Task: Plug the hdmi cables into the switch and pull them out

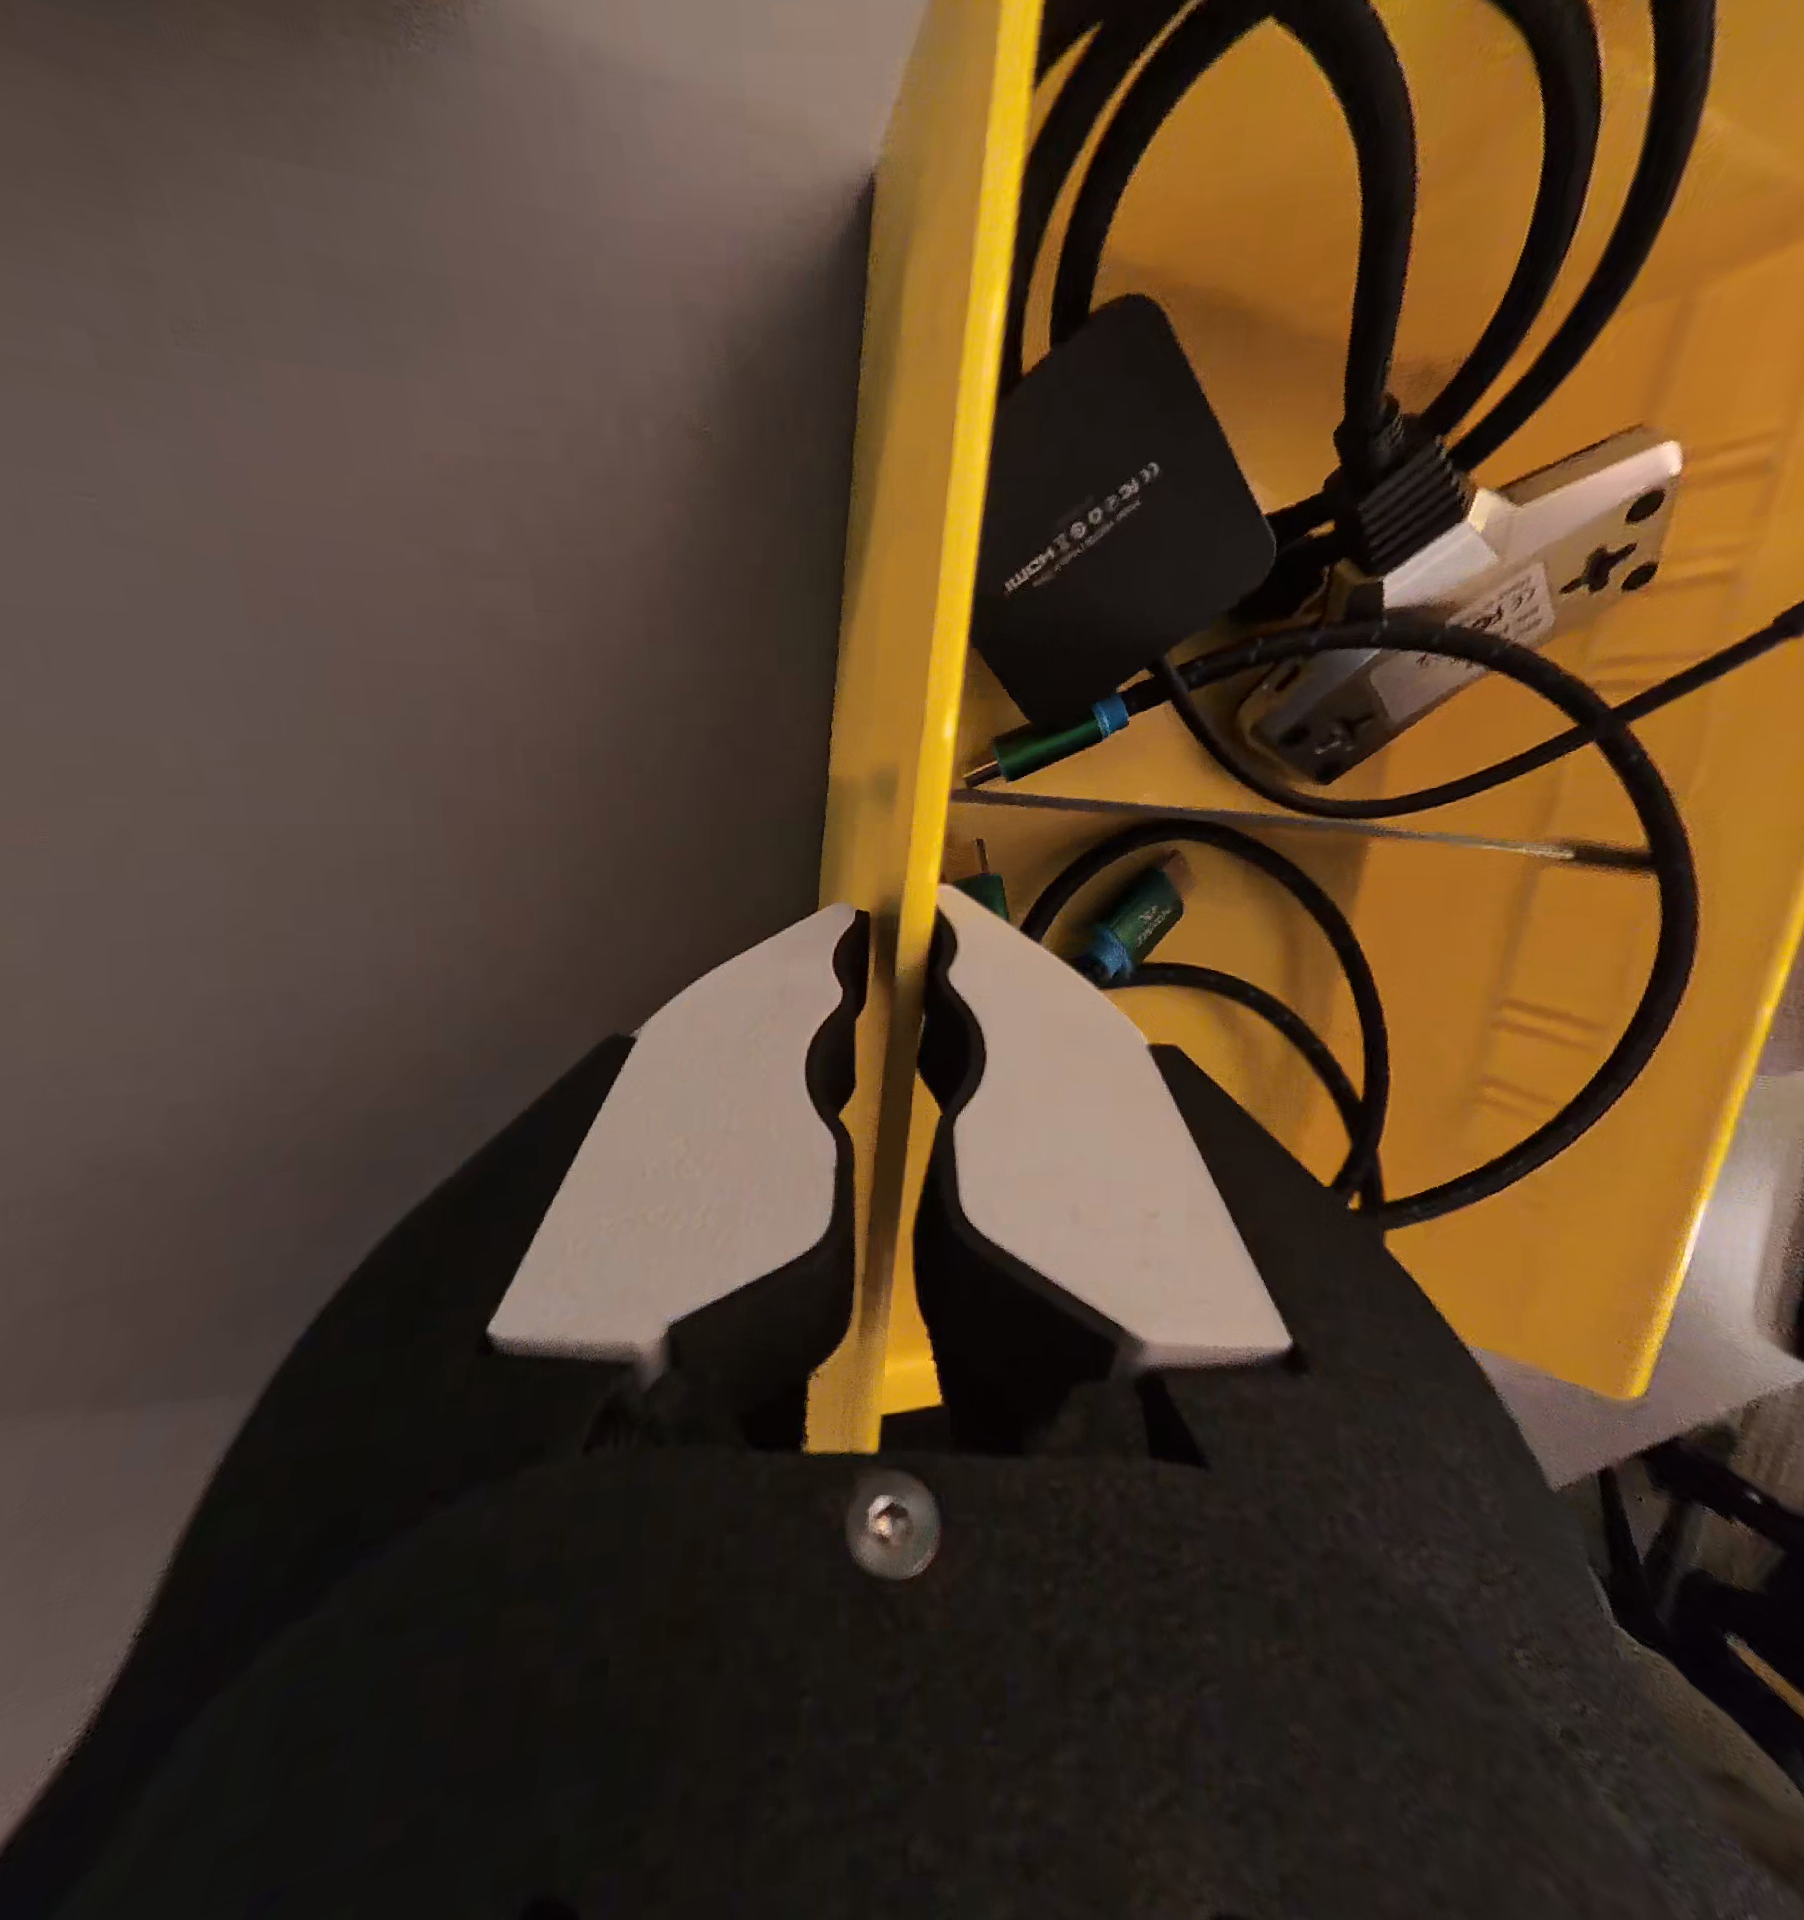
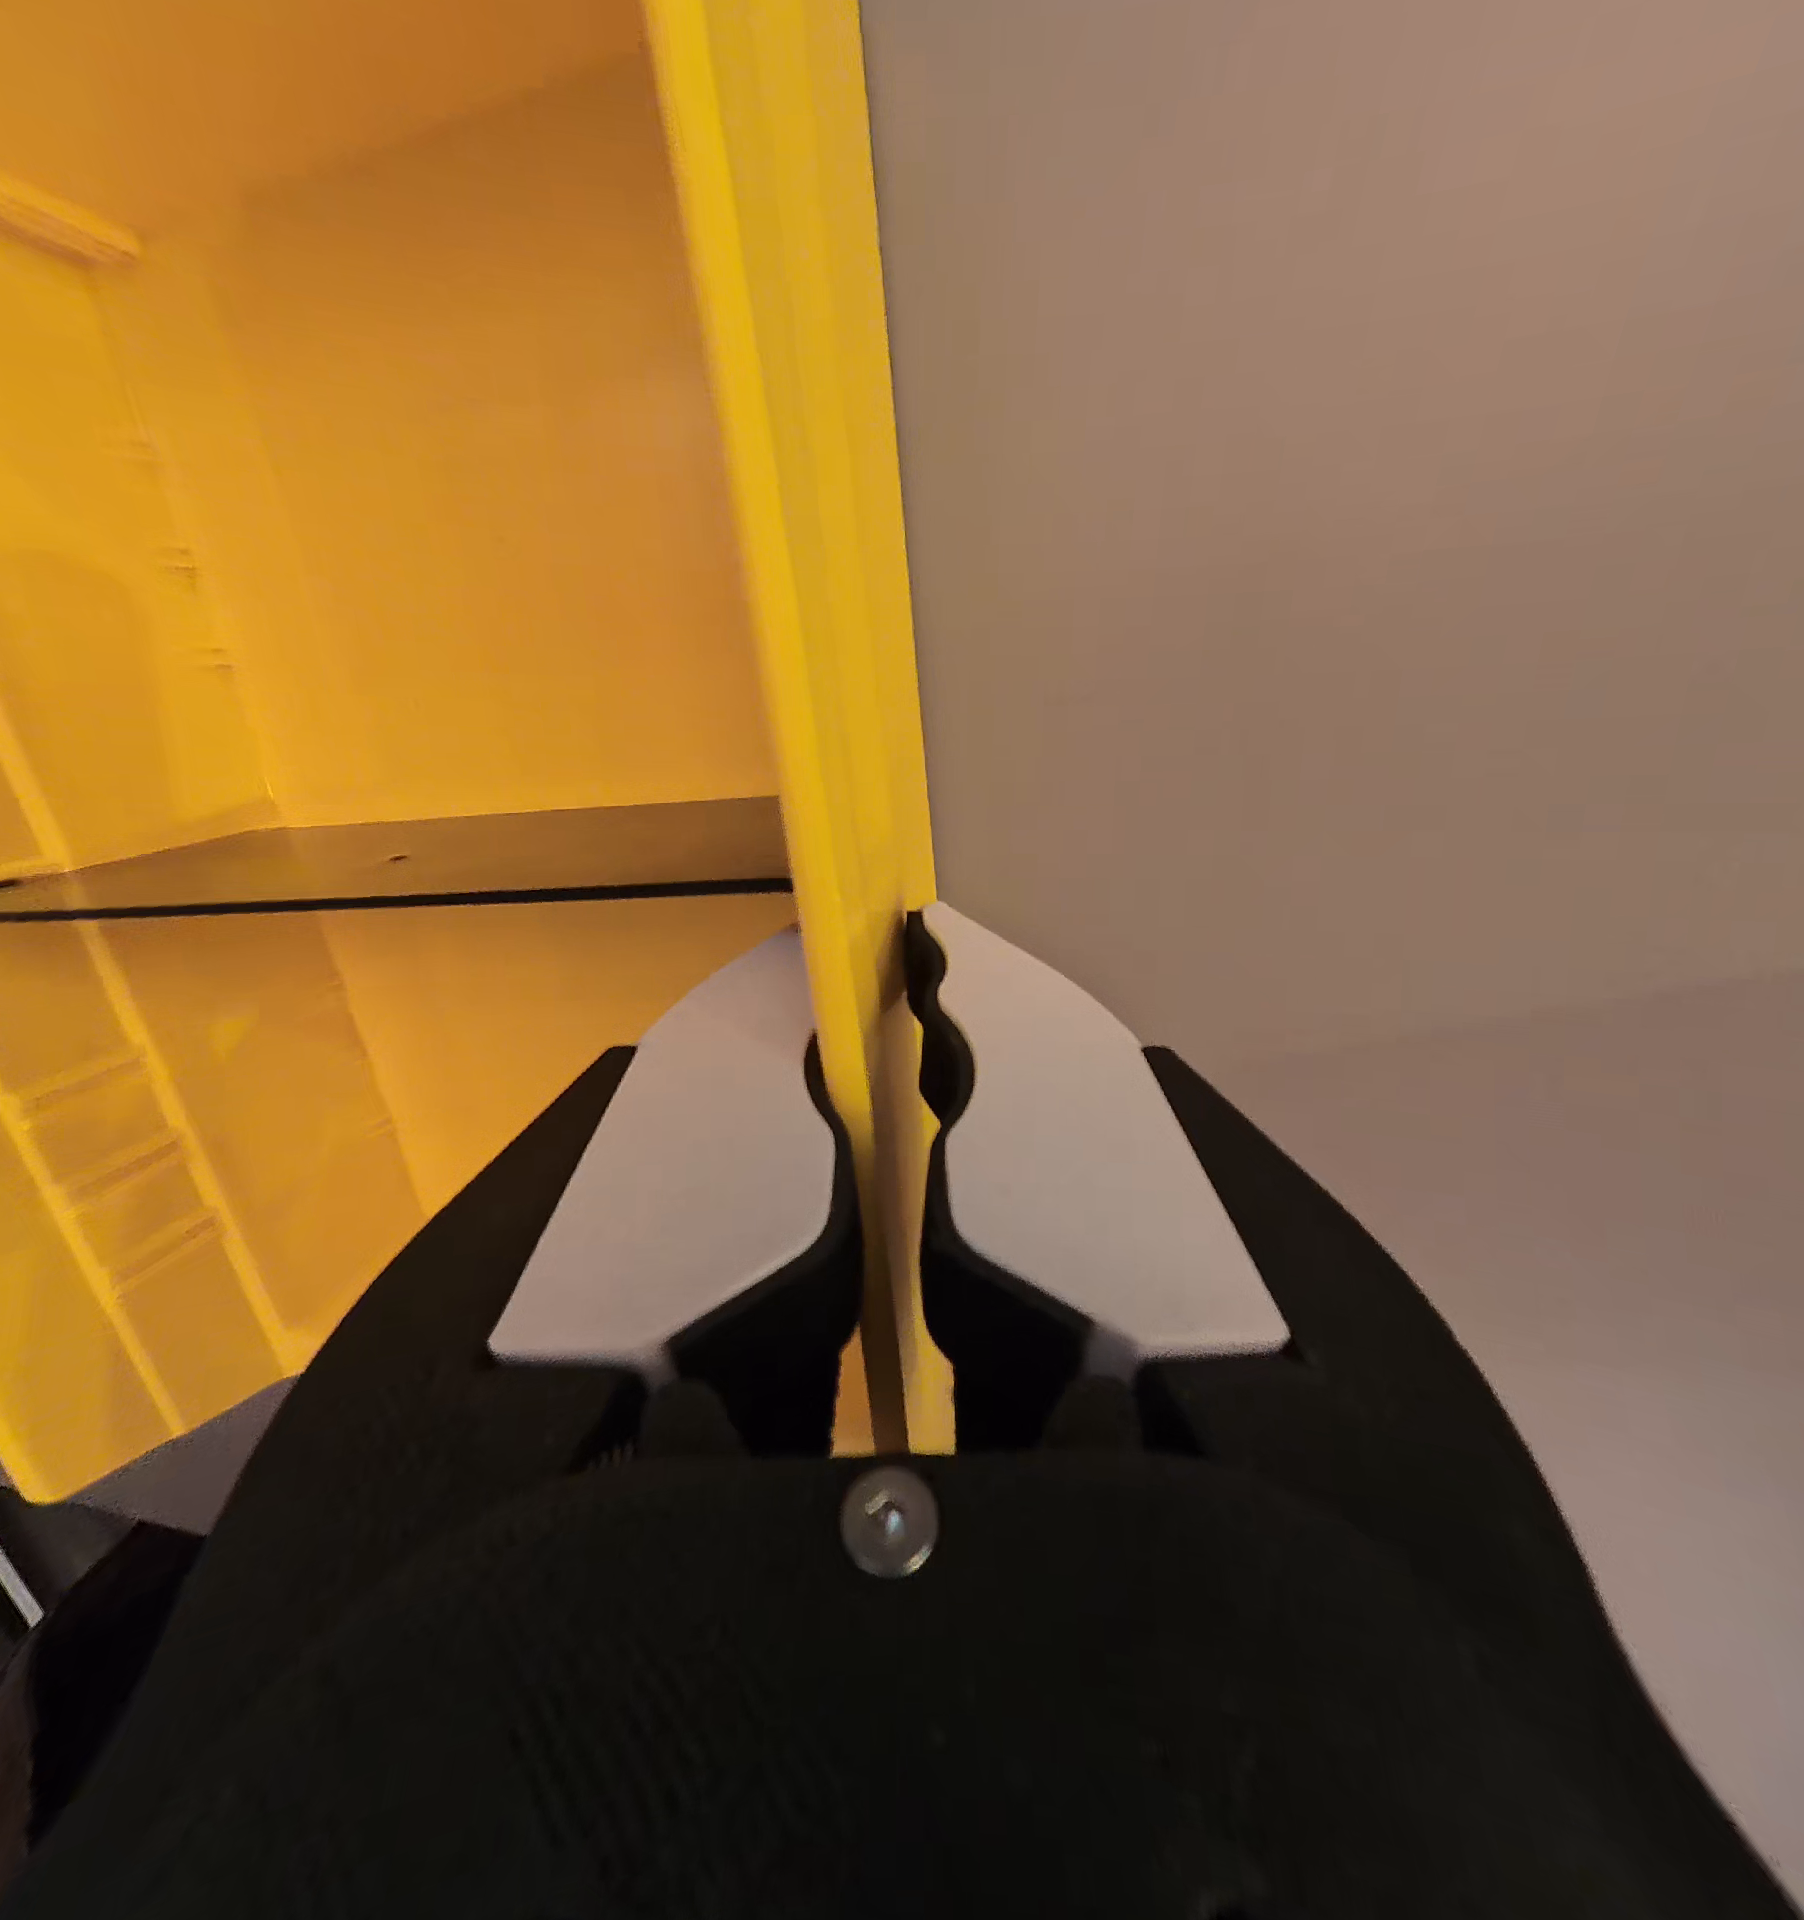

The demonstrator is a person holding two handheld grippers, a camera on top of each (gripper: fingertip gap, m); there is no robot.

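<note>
My left gripper [image 1: 903, 920] is shut on the left wall of a yellow bin [image 1: 955, 520]. Inside the bin lie a black square HDMI switch [image 1: 1126, 509], a bundle of thick black HDMI cables [image 1: 1397, 208] with a ribbed plug [image 1: 1407, 499], and a silver box [image 1: 1500, 582]. Thin black cables with green and blue connectors [image 1: 1049, 743] lie below the switch. My right gripper [image 2: 877, 920] is shut on the bin's right wall [image 2: 804, 520]. The switch and cables do not show in the right wrist view.
A thin grey divider [image 1: 1293, 821] crosses the bin floor; it also shows in the right wrist view [image 2: 410, 852]. A plain grey surface lies outside the bin on the left [image 1: 358, 623] and on the right [image 2: 1397, 623]. Dark gear sits at the lower right [image 1: 1708, 1558]. Tip to tip, the grippers are about 70 centimetres apart.
</note>
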